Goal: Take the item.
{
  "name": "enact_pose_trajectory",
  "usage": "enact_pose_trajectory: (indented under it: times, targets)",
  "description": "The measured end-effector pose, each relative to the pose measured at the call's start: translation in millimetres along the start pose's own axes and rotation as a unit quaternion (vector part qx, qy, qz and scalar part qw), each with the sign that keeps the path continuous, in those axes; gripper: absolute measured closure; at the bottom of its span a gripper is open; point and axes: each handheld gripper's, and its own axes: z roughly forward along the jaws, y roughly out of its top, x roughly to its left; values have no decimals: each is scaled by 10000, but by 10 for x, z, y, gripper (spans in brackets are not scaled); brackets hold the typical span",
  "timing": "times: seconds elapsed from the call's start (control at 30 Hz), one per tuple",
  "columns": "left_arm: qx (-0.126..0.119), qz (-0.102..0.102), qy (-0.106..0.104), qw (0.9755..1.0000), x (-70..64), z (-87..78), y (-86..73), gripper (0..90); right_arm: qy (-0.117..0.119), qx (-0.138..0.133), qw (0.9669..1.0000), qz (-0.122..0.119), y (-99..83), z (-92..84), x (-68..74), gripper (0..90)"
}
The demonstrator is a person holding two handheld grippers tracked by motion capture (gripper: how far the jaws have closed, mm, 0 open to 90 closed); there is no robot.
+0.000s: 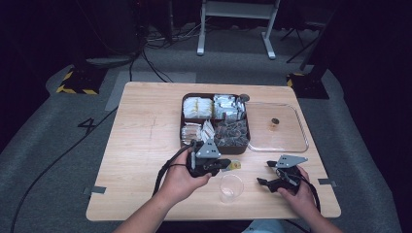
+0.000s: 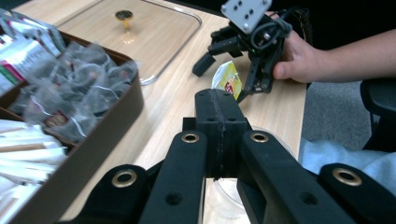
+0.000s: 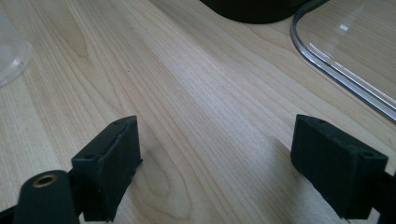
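Centrally on the wooden tabletop (image 1: 141, 145): a dark brown compartment box (image 1: 215, 123), divided into four. Pale yellow packets (image 1: 197, 108) in its far-left section, silvery foil packets (image 1: 228, 107) far-right, white sticks and sachets (image 1: 197, 131) near-left, clear mesh tea bags (image 2: 79, 91) near-right. Just right of the box, a clear lid (image 1: 279, 127) lying flat, small round knob (image 1: 275, 121) pointing up.

Near the front edge, a clear plastic cup (image 1: 231, 187), upright, between the two hands. Left gripper (image 1: 224, 165) held in the left hand (image 1: 180, 179), just in front of the box, jaws pointing right. Jaws pressed together in the left gripper view, with a small yellow tea-bag tag (image 2: 226, 78) poking out beyond the tips; seemingly pinched there, though grip itself hidden behind the closed jaws. Same yellow tag seen from above just beside the tips, above the cup's far rim.

Right gripper (image 1: 266, 173) gripped by the right hand (image 1: 296, 191), low over bare tabletop right of the cup, jaws spread wide with nothing between. Wood grain, the cup's edge and the lid's curved rim visible past those jaws in the right gripper view.
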Motion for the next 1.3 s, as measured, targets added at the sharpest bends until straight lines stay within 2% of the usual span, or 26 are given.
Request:
enact_pose_trajectory:
  times: [0.2, 0.47, 0.73, 0.77, 0.83, 0.93, 1.3]
  targets:
    - [2, 8, -163, 9999, -98, 130, -114, 900, -1, -4, 10000, -7, 0, 1, -1, 160]
    - [-2, 65, -281, 9996, -199, 197, -193, 900, 1, -2, 10000, -1, 0, 0, 0, 160]
    - [34, -15, -356, 9994, -205, 265, -286, 895, 0, 1, 10000, 0, 0, 0, 0, 160]
    - [-18, -51, -355, 9994, -201, 269, -294, 853, 1, 1, 10000, 1, 0, 0, 0, 160]
    - [-138, -122, -367, 9992, -196, 284, -310, 710, 1, 2, 10000, 1, 0, 0, 0, 160]
    - [-163, -77, -271, 9995, -200, 271, -329, 616, 1, 2, 10000, 0, 0, 0, 0, 160]
    - [-260, -42, -142, 9996, -170, 168, -296, 500, 2, -1, 10000, -1, 0, 0, -1, 160]
